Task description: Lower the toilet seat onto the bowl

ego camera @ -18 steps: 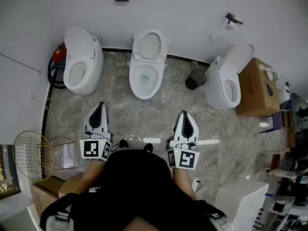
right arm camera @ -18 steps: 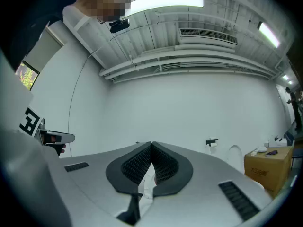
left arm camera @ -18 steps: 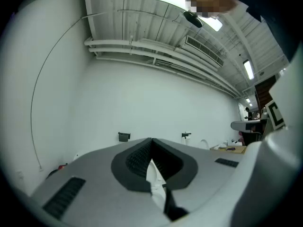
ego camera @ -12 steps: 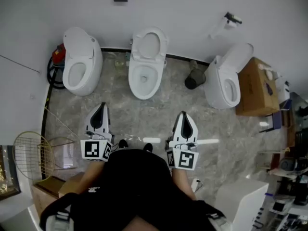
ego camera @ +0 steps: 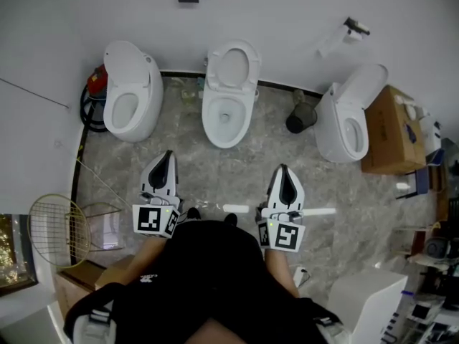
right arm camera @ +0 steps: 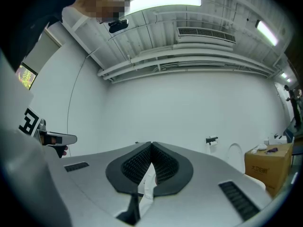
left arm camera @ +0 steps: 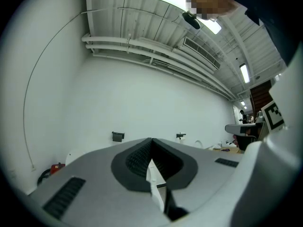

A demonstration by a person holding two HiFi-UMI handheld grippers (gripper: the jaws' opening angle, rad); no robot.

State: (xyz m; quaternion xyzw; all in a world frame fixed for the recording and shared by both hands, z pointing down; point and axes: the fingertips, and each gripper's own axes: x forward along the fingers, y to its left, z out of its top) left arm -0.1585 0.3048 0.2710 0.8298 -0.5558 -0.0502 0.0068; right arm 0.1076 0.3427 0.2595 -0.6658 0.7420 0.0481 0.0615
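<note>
Left gripper view shows the left gripper (left arm camera: pixel 151 139) with its jaws pressed tight together on nothing. The right gripper view shows the right gripper (right arm camera: pixel 151 144) clenched and empty the same way. From the head view both are held well short of the middle toilet (ego camera: pixel 229 95), one to each side of its centre line. Its seat (ego camera: pixel 254 64) stands raised behind the bowl (ego camera: pixel 211 112), so I'd judge this is the one to lower and that the reach hasn't begun. To do it well, I'd step in close and bring one gripper to the seat's top rim. I'd hook or pinch that rim, tip it forward, and ride it down slowly rather than letting it slam. The left toilet (ego camera: pixel 130 95) and right toilet (ego camera: pixel 349 124) flank it and need no attention.
</note>
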